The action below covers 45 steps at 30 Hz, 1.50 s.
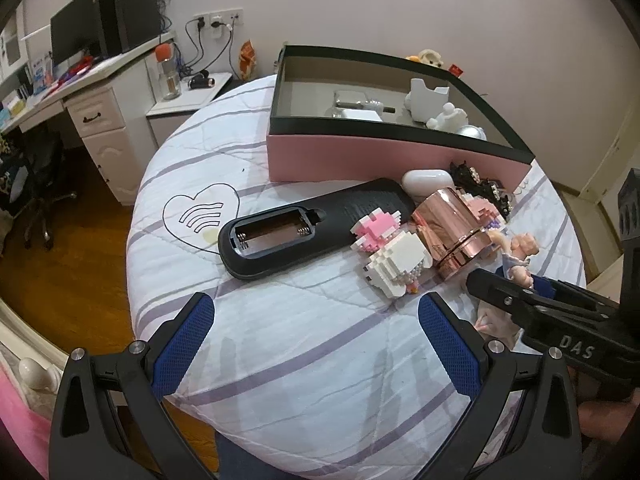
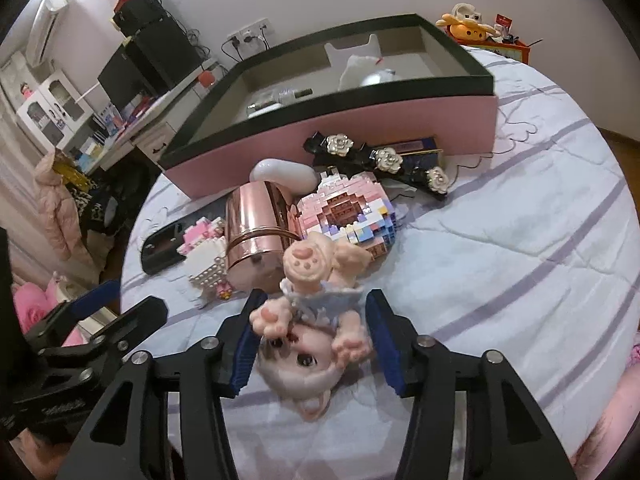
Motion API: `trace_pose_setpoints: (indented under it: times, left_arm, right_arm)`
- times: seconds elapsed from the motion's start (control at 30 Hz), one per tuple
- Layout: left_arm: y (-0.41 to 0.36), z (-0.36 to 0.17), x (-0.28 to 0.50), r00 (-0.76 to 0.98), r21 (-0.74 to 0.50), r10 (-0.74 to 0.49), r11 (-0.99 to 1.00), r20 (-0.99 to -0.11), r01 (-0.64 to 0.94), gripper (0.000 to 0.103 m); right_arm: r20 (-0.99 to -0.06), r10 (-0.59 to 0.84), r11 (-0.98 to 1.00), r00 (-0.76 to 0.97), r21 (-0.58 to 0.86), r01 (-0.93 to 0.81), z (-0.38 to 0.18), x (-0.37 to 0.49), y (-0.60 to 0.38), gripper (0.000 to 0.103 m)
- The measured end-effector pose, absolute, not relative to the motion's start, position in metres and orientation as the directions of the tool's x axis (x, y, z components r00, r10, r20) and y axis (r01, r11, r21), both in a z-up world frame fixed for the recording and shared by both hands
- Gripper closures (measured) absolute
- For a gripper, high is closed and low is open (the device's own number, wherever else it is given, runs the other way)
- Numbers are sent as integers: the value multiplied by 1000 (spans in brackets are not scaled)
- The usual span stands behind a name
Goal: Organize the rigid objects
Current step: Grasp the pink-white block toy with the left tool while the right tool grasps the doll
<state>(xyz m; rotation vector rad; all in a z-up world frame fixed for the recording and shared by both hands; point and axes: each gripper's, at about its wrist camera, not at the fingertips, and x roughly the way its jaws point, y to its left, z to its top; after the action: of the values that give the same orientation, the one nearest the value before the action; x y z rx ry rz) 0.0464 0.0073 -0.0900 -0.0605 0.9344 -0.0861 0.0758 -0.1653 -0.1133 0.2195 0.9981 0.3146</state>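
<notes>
A pink doll figurine (image 2: 308, 320) in a pale blue dress lies on the bedspread between the open fingers of my right gripper (image 2: 314, 328); the pads flank it with small gaps. It shows partly in the left wrist view (image 1: 516, 256). Beyond it lie a rose-gold case (image 2: 252, 236), a pink brick donut (image 2: 348, 216), a pink-white brick figure (image 1: 392, 252), a white pod (image 1: 428, 182), black flower clips (image 2: 384, 158) and a black remote (image 1: 296, 228) with its battery bay open. The pink box (image 1: 360, 160) holds several white items. My left gripper (image 1: 316, 332) is open and empty.
The bedspread (image 1: 300, 340) is white with purple stripes. A white desk (image 1: 96, 112) with monitors stands far left, beside wooden floor (image 1: 72, 264). Plush toys (image 2: 468, 24) sit behind the box. My right gripper's body (image 1: 560, 316) crosses the left wrist view's right side.
</notes>
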Motion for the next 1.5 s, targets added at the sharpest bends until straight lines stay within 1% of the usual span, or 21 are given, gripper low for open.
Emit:
trace_pose_setpoints:
  times: [0.07,0.1,0.43,0.63,0.77,0.9,0.93,0.97,1.0,1.03,1.07,1.17,1.5]
  left_arm:
    - [8,-91,48,591,-91,-99,995,-801,44,0]
    - [8,-91,48,590,-92,-100,995,-801,43,0]
    - [-17,-101,59,585,-95,-119,993,-802,73,0]
    - [-22,-121,77,583,-84,-66,996,-810,-4,0]
    - [-27,-125,83,613,-39,-11,999,-790,-33,0]
    - [-19,-123,86,621,-85,-45,996,-782,-35,1]
    - [-17,-123,85,625,-91,-53,995,-779,-29,5]
    - [-15,-122,85,631,-95,-62,995,-773,-18,15]
    - [-14,-121,84,638,-92,-63,996,-768,-12,23]
    - [-11,-121,82,644,-87,-62,996,-763,-7,37]
    - [-6,-121,81,649,-92,-69,996,-758,-1,44]
    - [8,-120,77,656,-144,-121,989,-745,19,46]
    - [15,-110,55,664,-163,-148,986,-733,40,46]
  right_arm:
    - [-785,367,930,498,328,-168,-111,76,-165,57]
    - [-783,374,927,498,334,-171,-109,75,-167,58]
    - [-762,379,923,526,354,-151,-98,60,-191,58]
    - [-766,380,922,519,359,-144,-100,61,-194,58]
    - [-766,385,920,515,363,-148,-100,62,-195,58]
    - [-763,387,919,517,366,-147,-99,65,-197,58]
    - [-762,388,918,518,367,-148,-99,65,-197,58]
    - [-762,389,918,518,368,-148,-99,65,-197,58]
    - [-762,390,918,517,369,-148,-99,65,-198,58]
    - [-762,391,917,517,370,-148,-100,65,-198,58]
    - [-761,392,916,516,372,-148,-100,64,-198,58]
    - [-761,395,915,515,374,-149,-101,64,-198,58]
    - [-758,398,915,517,368,-165,-95,62,-195,58]
